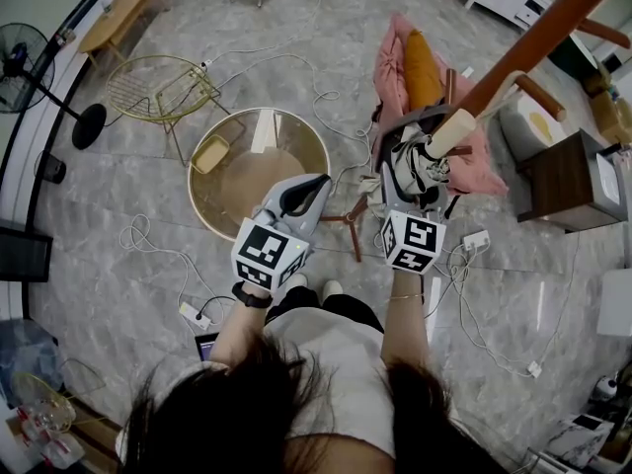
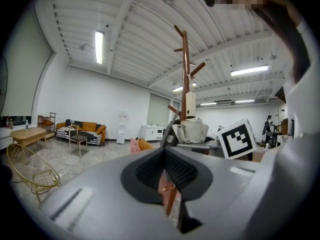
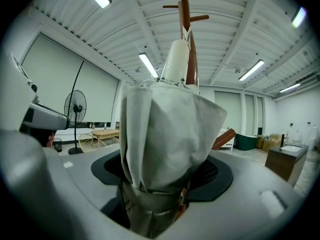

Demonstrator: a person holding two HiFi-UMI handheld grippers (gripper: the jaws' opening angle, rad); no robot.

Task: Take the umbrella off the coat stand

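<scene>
Right gripper (image 3: 162, 186) fingers (image 3: 218, 173) clamp folded umbrella (image 3: 165, 124) against coat stand (image 3: 186, 14).

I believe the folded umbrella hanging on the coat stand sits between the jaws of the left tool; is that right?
Not quite: the umbrella hanging on the coat stand sits between the jaws of the right tool, as the right gripper view shows.

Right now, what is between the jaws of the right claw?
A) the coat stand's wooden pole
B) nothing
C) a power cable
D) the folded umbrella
D: in the right gripper view the pale folded umbrella fills the gap between the jaws of the right claw. The coat stand rises behind it, outside the jaws.
</scene>
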